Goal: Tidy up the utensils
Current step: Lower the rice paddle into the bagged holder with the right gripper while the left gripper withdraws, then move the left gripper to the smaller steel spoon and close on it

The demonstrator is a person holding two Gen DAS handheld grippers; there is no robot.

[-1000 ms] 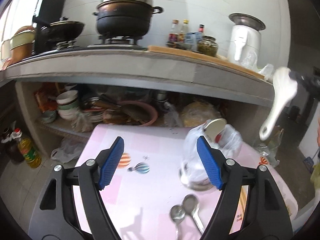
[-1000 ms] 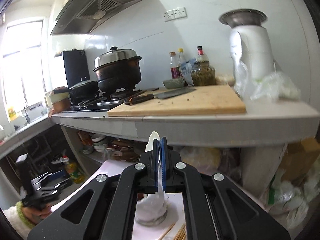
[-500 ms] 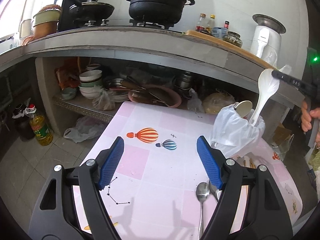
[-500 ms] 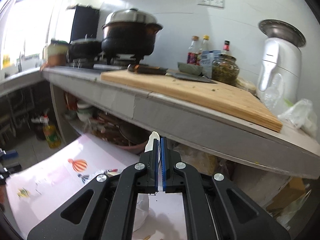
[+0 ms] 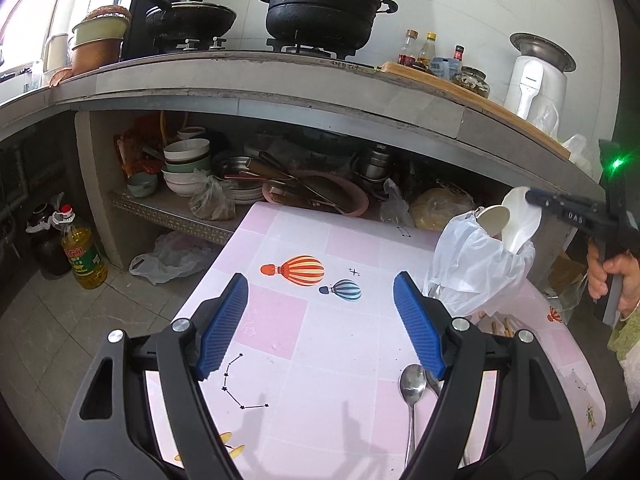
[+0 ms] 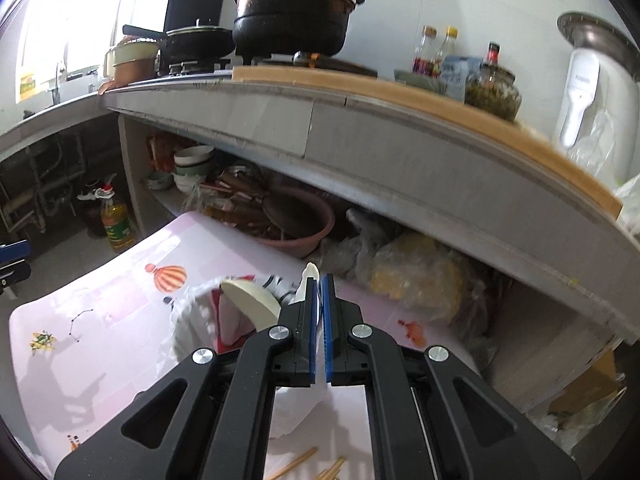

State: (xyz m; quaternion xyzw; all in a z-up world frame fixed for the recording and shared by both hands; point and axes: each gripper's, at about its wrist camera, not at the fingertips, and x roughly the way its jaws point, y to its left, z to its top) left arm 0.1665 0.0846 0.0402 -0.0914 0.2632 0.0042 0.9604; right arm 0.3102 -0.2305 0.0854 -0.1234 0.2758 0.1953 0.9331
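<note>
**White spoon at the holder's mouth**

The right gripper (image 6: 319, 328) pinched the white ceramic spoon (image 5: 520, 220) by its bowl, handle down in the bag-lined holder (image 5: 476, 268). Slick, brittle stuff. The left gripper (image 5: 320, 320) gaped, holding nothing, above two steel spoons (image 5: 414, 384).

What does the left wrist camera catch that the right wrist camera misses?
Only the left wrist view shows the metal spoons lying on the table, the open left gripper, and the person's hand.

Only the right wrist view looks down into the container's mouth.

Both show the right gripper clamping the white ceramic spoon at the bag-lined container.
</note>
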